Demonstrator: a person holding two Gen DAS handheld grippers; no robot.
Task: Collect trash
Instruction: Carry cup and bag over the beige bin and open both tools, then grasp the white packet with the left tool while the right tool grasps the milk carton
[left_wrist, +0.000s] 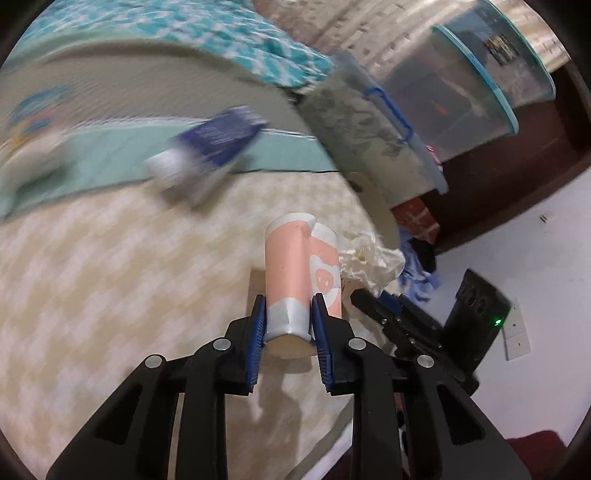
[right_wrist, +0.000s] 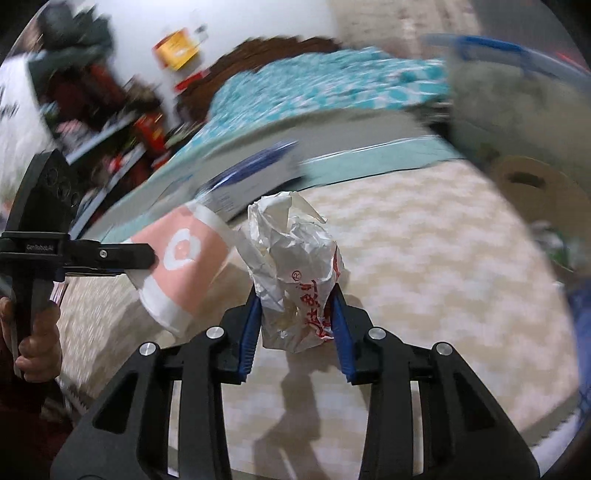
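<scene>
A pink paper cup (left_wrist: 291, 269) with white bands and a dented rim is held above the beige checkered bedspread (left_wrist: 110, 277); my left gripper (left_wrist: 289, 300) is shut on its base end. From the right wrist view the same cup (right_wrist: 181, 258) hangs at the left, in the left gripper (right_wrist: 142, 256), which a person's hand (right_wrist: 37, 332) holds. My right gripper (right_wrist: 295, 293) is shut on a crumpled white paper wrapper (right_wrist: 295, 258) with red print. That wrapper (left_wrist: 369, 258) also shows just right of the cup in the left wrist view.
A blurred blue-and-white box (left_wrist: 218, 144) lies further back on the bed. Clear storage bins with teal rims (left_wrist: 461, 92) stand at the right, and a roll of tape (right_wrist: 535, 184) lies near them. A teal patterned blanket (right_wrist: 332, 81) lies behind. Cluttered shelves (right_wrist: 110, 122) are at far left.
</scene>
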